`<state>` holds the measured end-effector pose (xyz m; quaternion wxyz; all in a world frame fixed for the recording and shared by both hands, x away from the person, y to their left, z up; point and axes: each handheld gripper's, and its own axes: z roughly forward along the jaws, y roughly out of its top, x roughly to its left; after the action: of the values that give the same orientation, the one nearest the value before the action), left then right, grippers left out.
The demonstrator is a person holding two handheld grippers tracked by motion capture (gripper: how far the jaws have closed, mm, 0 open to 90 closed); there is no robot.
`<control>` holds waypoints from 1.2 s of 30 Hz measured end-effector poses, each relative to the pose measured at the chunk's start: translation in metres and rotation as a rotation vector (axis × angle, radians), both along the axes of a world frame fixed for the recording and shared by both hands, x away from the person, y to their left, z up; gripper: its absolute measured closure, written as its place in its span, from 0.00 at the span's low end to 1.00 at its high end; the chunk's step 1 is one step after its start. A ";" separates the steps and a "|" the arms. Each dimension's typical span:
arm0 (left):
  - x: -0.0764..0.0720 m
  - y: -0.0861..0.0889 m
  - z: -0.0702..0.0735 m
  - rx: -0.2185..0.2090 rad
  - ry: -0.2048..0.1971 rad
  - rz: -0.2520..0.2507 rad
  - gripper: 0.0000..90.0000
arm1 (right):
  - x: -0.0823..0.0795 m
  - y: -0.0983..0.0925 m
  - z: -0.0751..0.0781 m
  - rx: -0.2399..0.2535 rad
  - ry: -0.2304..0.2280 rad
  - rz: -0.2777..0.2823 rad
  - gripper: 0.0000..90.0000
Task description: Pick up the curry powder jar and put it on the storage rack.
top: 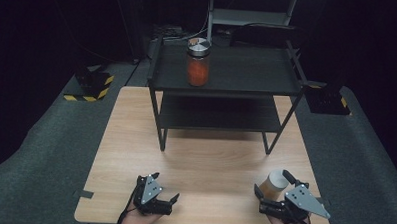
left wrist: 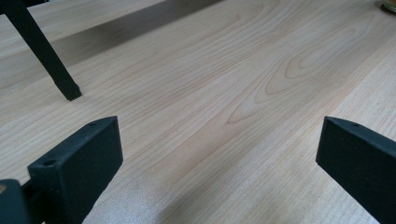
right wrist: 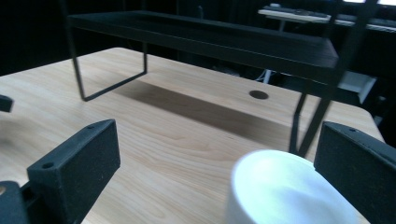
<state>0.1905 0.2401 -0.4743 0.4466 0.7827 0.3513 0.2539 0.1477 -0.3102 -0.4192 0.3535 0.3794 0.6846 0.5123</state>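
Note:
A tan cylinder with a pale top [top: 275,185] stands near the table's front right edge. My right gripper [top: 270,181] is open around it. In the right gripper view the cylinder [right wrist: 285,191] sits close to the right jaw, with a wide gap to the left jaw, and my right gripper [right wrist: 219,156] is not closed on it. My left gripper [top: 166,186] rests open at the front left, and in its own view the left gripper [left wrist: 219,149] has only bare wood between its jaws. A jar of orange contents with a metal lid [top: 198,62] stands on the top shelf.
A black two-tier metal shelf [top: 247,86] stands across the back half of the wooden table [top: 209,162]. One shelf leg [left wrist: 46,51] is ahead and left of the left gripper. A round hole [right wrist: 258,94] is in the tabletop under the shelf.

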 end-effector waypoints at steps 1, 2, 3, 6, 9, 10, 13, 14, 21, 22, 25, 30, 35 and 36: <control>0.000 0.000 0.000 0.002 -0.001 -0.001 0.01 | 0.000 -0.002 0.000 -0.001 0.000 -0.011 0.00; 0.000 0.000 0.000 0.004 -0.003 -0.002 0.01 | -0.001 -0.003 -0.001 0.000 0.001 -0.017 0.00; 0.000 0.000 0.000 0.005 -0.003 -0.003 0.01 | -0.001 -0.005 -0.001 -0.002 0.003 -0.028 0.00; -0.001 -0.001 0.000 0.007 -0.004 -0.005 0.01 | -0.001 -0.007 -0.003 -0.007 0.005 -0.056 0.00; -0.002 -0.003 0.001 0.025 -0.012 -0.007 0.01 | 0.000 -0.011 -0.006 0.005 0.020 -0.068 0.00; -0.002 -0.004 0.001 0.031 -0.015 -0.010 0.01 | 0.001 -0.012 -0.006 0.007 0.023 -0.072 0.00; -0.003 -0.005 0.001 0.040 -0.019 -0.014 0.01 | 0.003 -0.015 -0.009 0.012 0.038 -0.075 0.00; -0.003 -0.005 0.001 0.039 -0.019 -0.014 0.01 | 0.004 -0.016 -0.010 0.013 0.045 -0.075 0.00; -0.003 -0.003 0.001 0.034 -0.018 -0.017 0.01 | 0.009 -0.020 -0.020 0.028 0.078 -0.065 0.05; -0.003 -0.003 0.000 0.031 -0.018 -0.018 0.01 | 0.010 -0.022 -0.021 0.036 0.084 -0.059 0.06; -0.002 -0.002 0.000 0.022 -0.015 -0.017 0.01 | 0.014 -0.028 -0.025 0.051 0.104 -0.042 0.12; -0.002 0.000 0.000 0.014 -0.010 -0.015 0.01 | 0.016 -0.035 -0.030 0.078 0.108 -0.022 0.22; -0.002 -0.001 0.000 0.020 -0.014 -0.017 0.01 | 0.017 -0.039 -0.034 0.103 0.111 -0.014 0.28; -0.002 -0.001 0.000 0.019 -0.013 -0.017 0.01 | 0.018 -0.040 -0.035 0.107 0.111 -0.012 0.29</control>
<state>0.1882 0.2391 -0.4742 0.4436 0.7883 0.3390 0.2585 0.1652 -0.3502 -0.4541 0.2973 0.4297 0.6723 0.5244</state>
